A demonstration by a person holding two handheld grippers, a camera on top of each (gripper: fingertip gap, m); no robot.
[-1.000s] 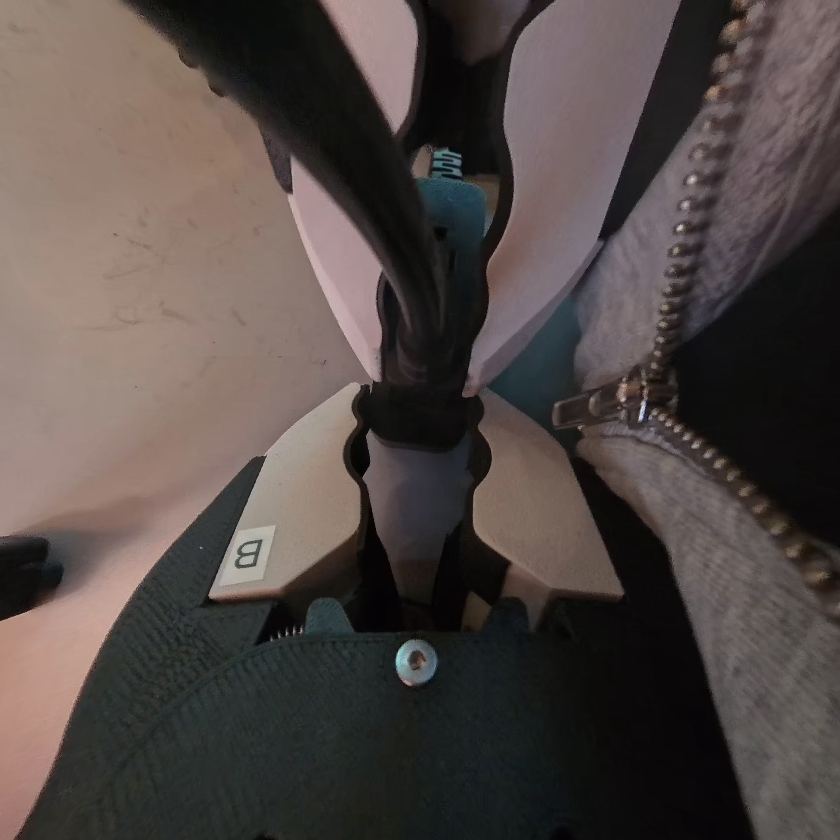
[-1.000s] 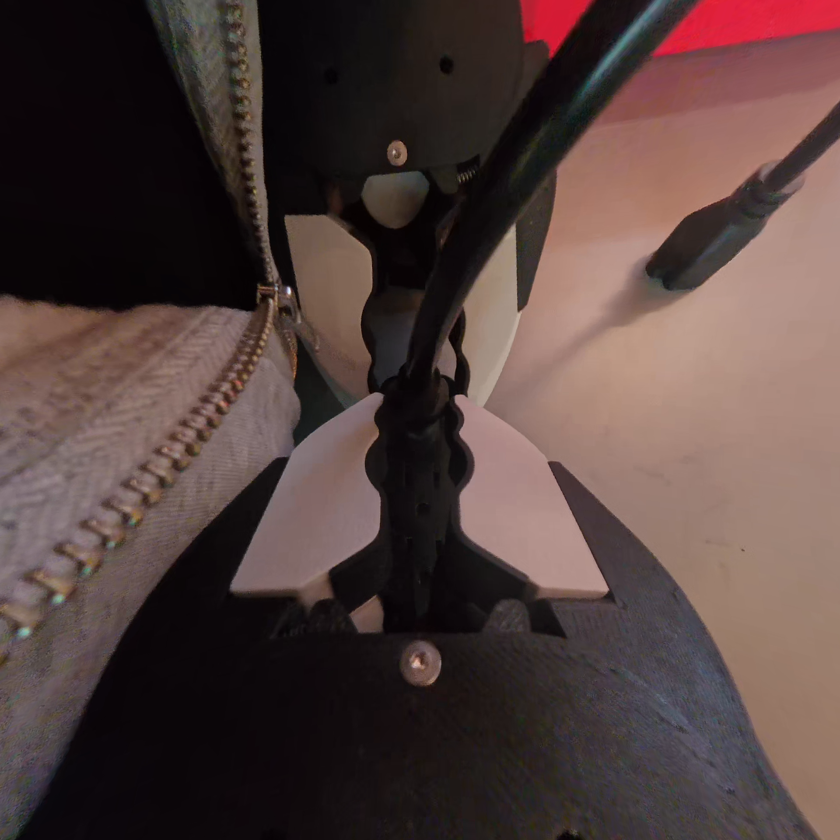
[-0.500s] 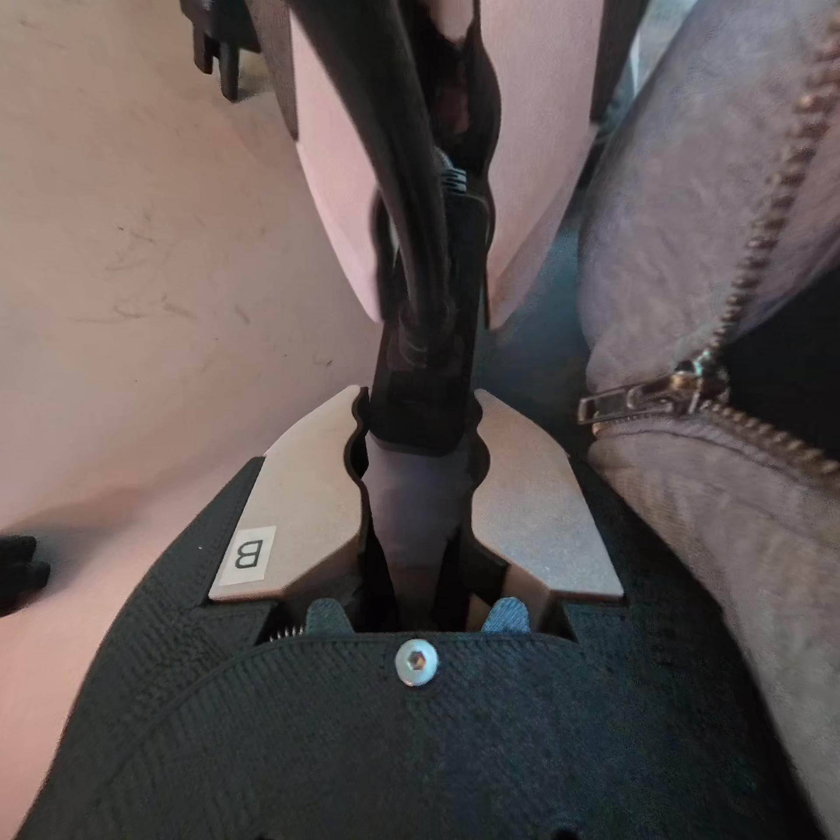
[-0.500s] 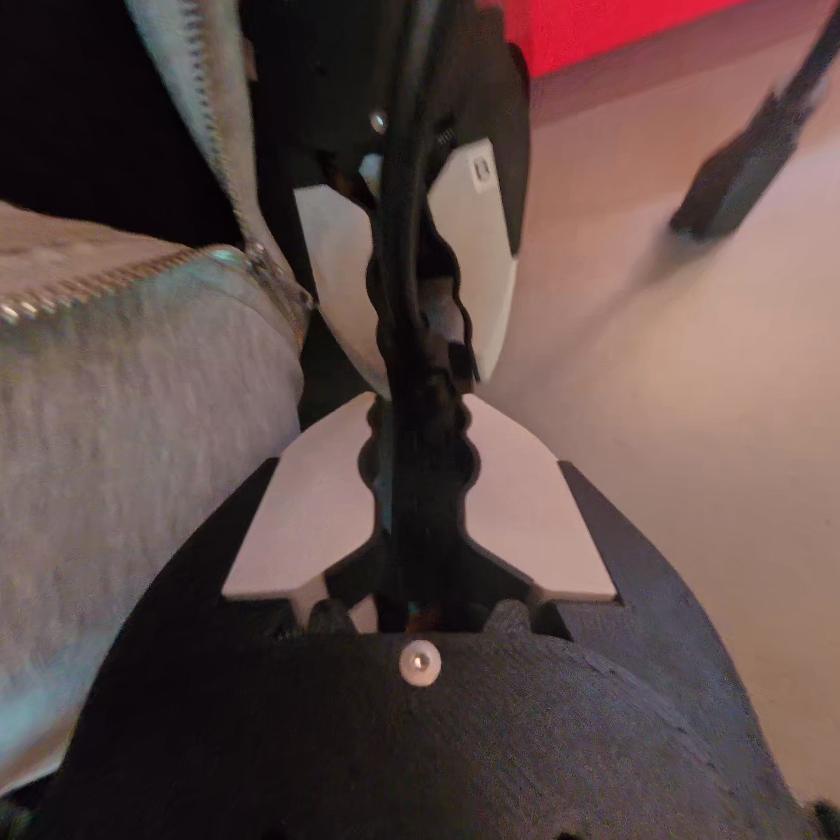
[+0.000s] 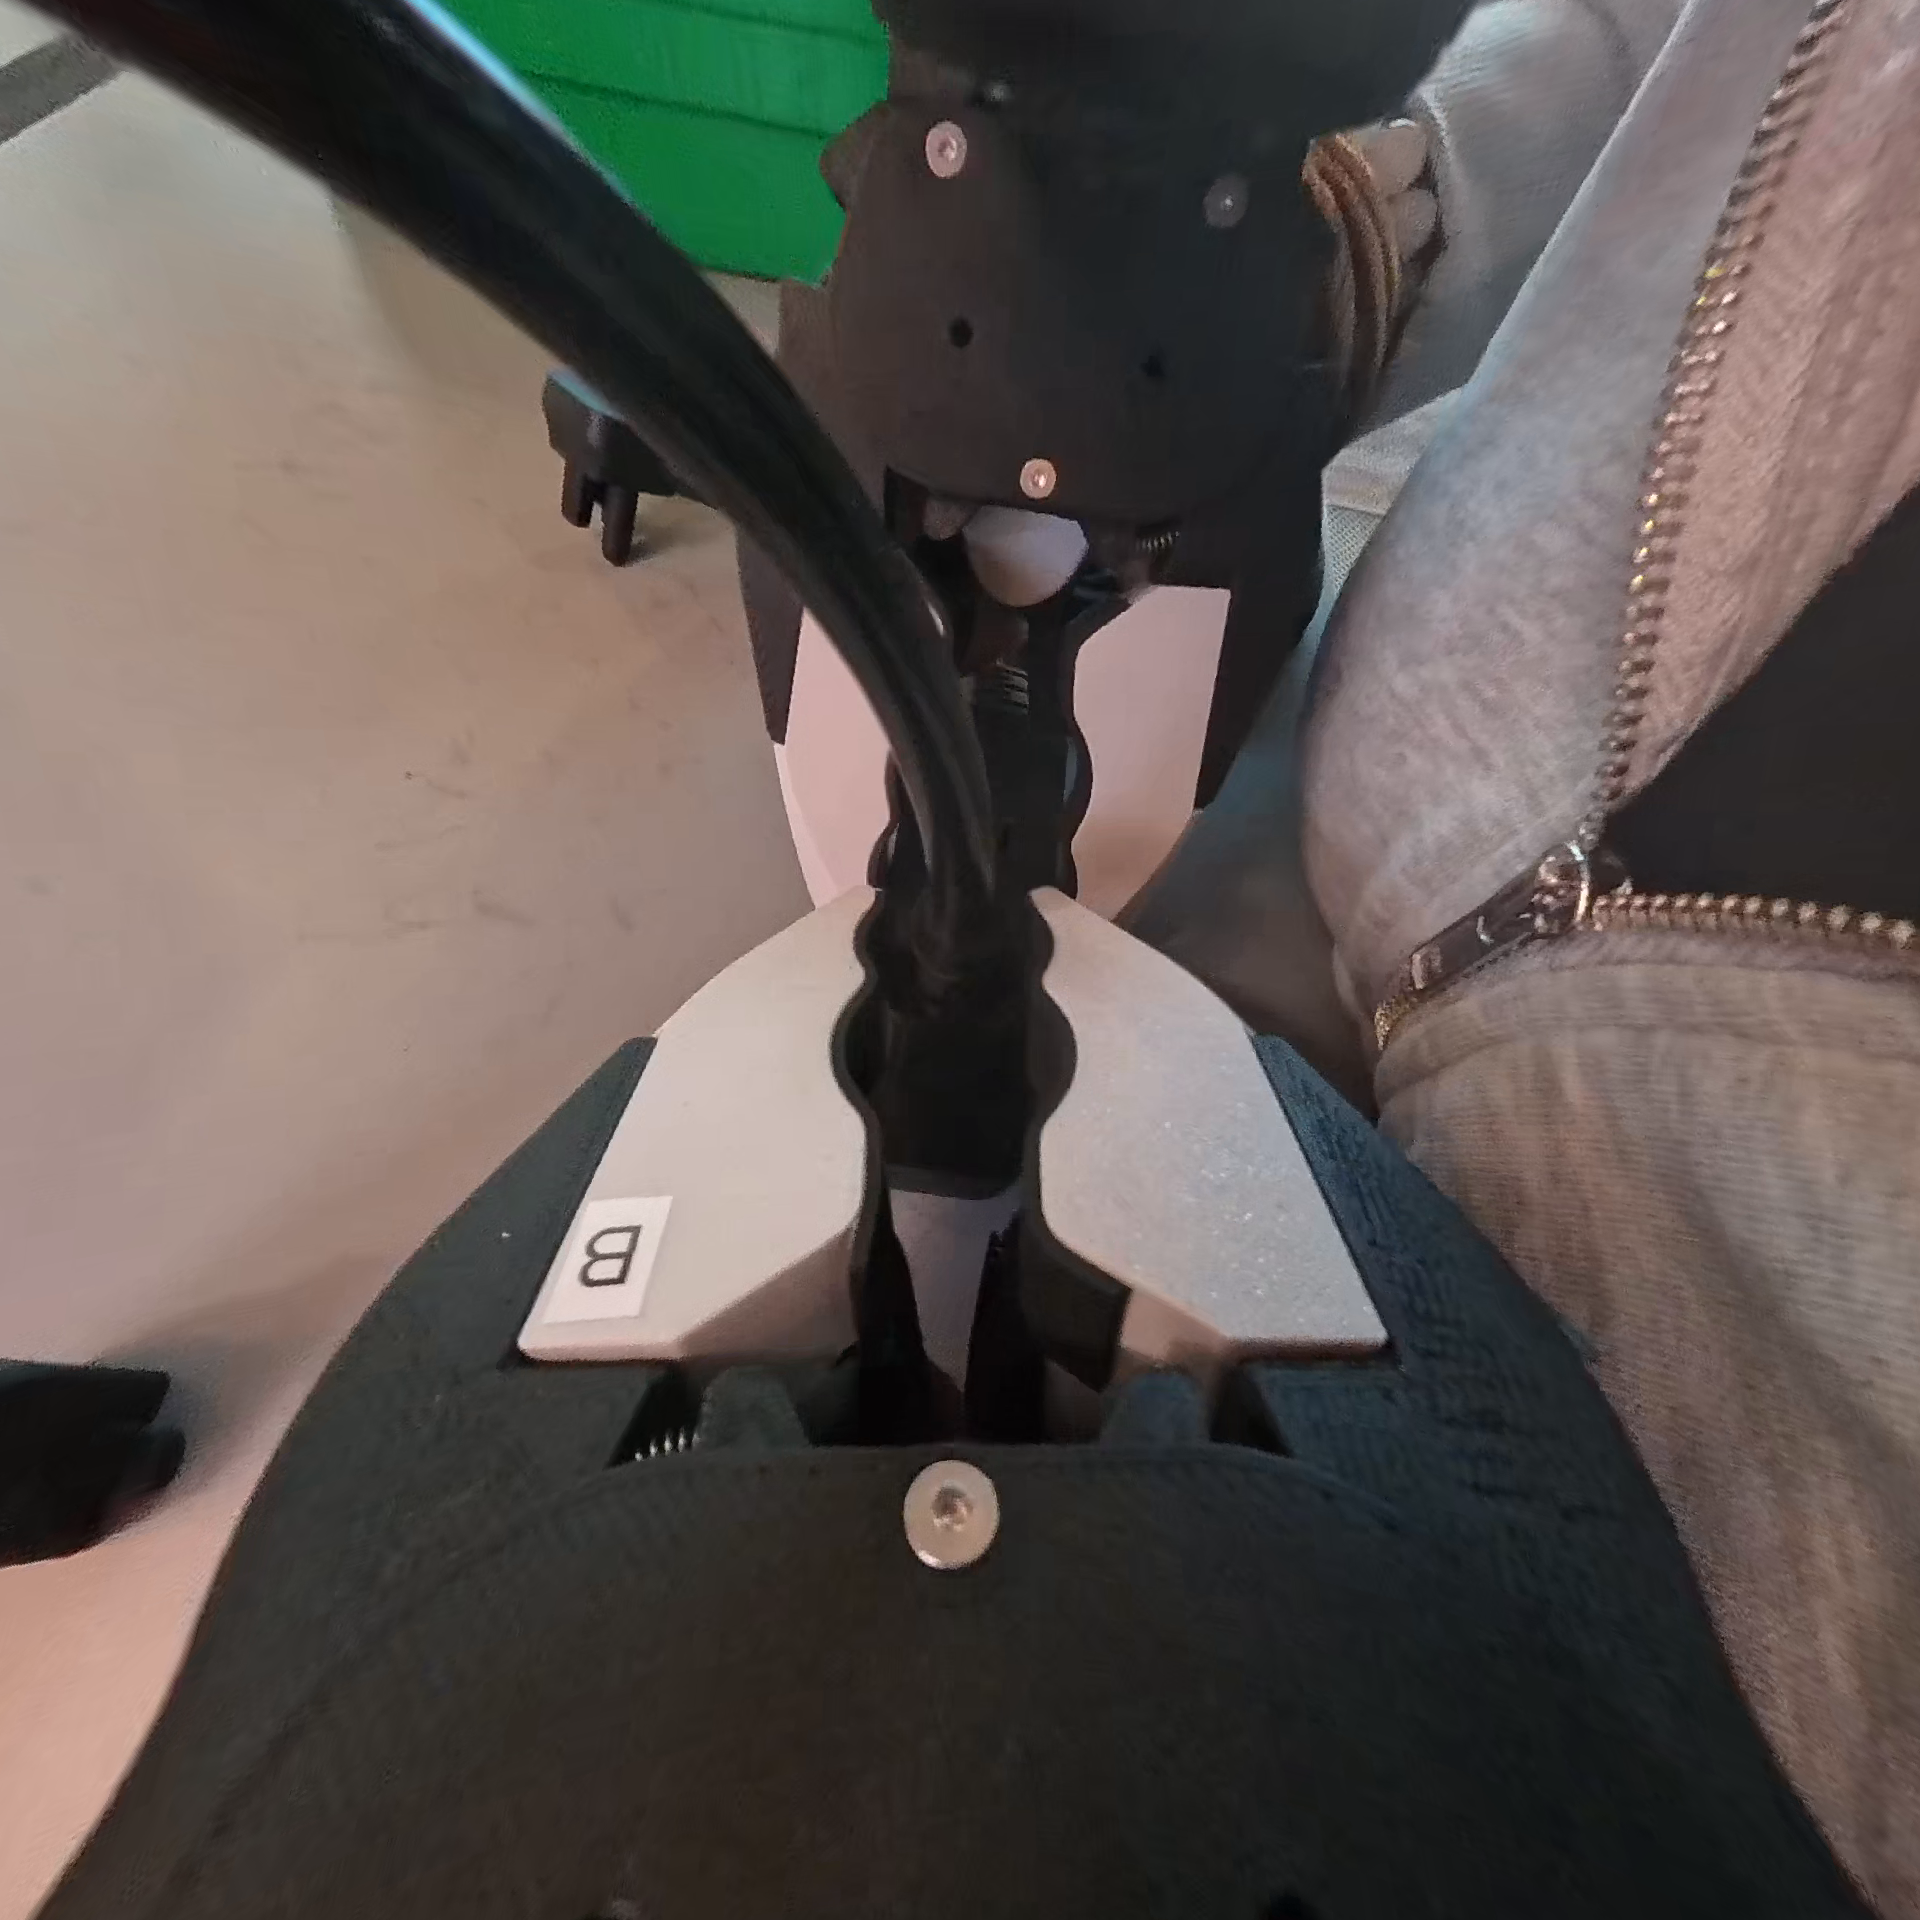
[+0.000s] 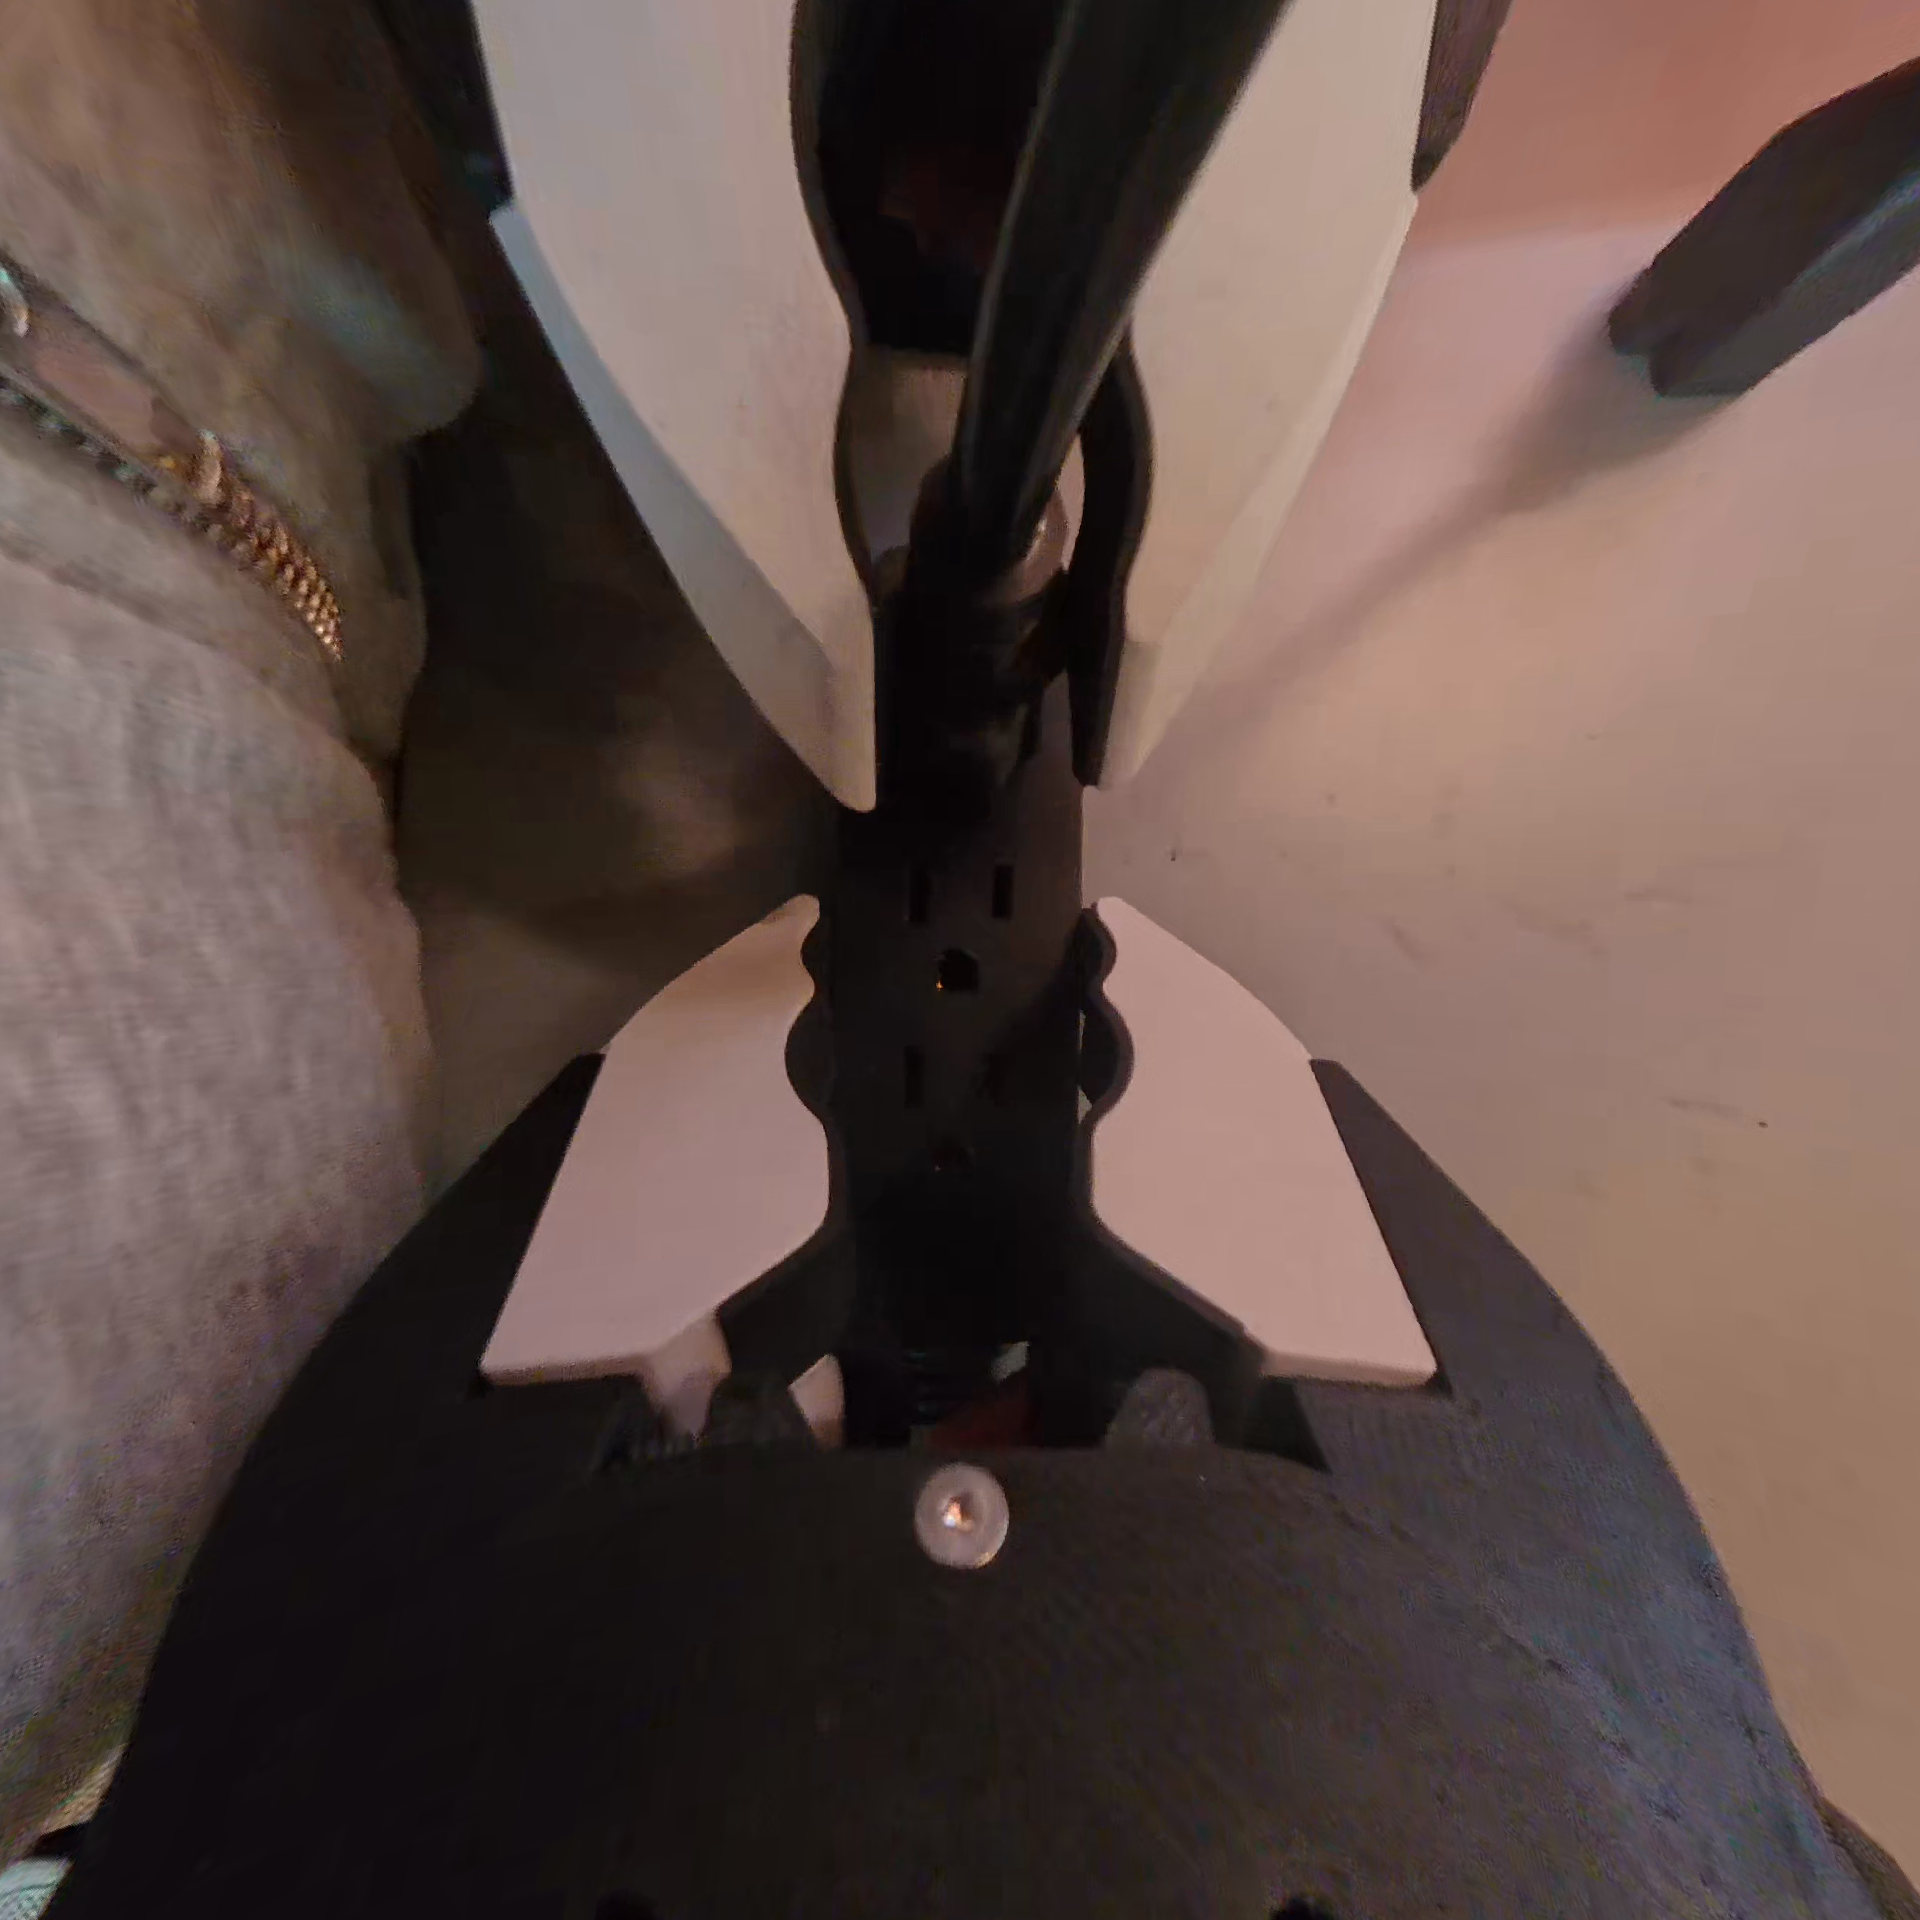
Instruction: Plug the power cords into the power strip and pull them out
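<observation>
In the left wrist view my left gripper (image 5: 951, 904) is shut on a black plug (image 5: 951, 1018). Its thick black cord (image 5: 623, 312) arcs up to the left. My right gripper (image 5: 987, 862) faces it tip to tip. In the right wrist view my right gripper (image 6: 951, 914) is shut on the sides of a black power strip (image 6: 945, 1039). Two free outlets on the strip face the camera. Just beyond them, the plug (image 6: 977, 623) held by the left gripper (image 6: 982, 790) sits at the strip's far end. How deep it sits is hidden.
A person's grey zipped jacket (image 5: 1610, 1039) is close on the right; it also shows in the right wrist view (image 6: 156, 935). A loose black plug (image 5: 603, 478) lies on the beige table (image 5: 260, 779). Another black connector (image 6: 1787, 239) lies at the far right. A green cloth (image 5: 707, 135) is behind. My hands' fingertips stand some 5 centimeters from each other. The black connector (image 6: 1787, 239) is about 15 centimeters from both grippers' fingertips.
The left pads have closed in on the plug. The right pads now stand wider, on the strip's sides. Both grippers have tilted, and the green cloth has come into the left view.
</observation>
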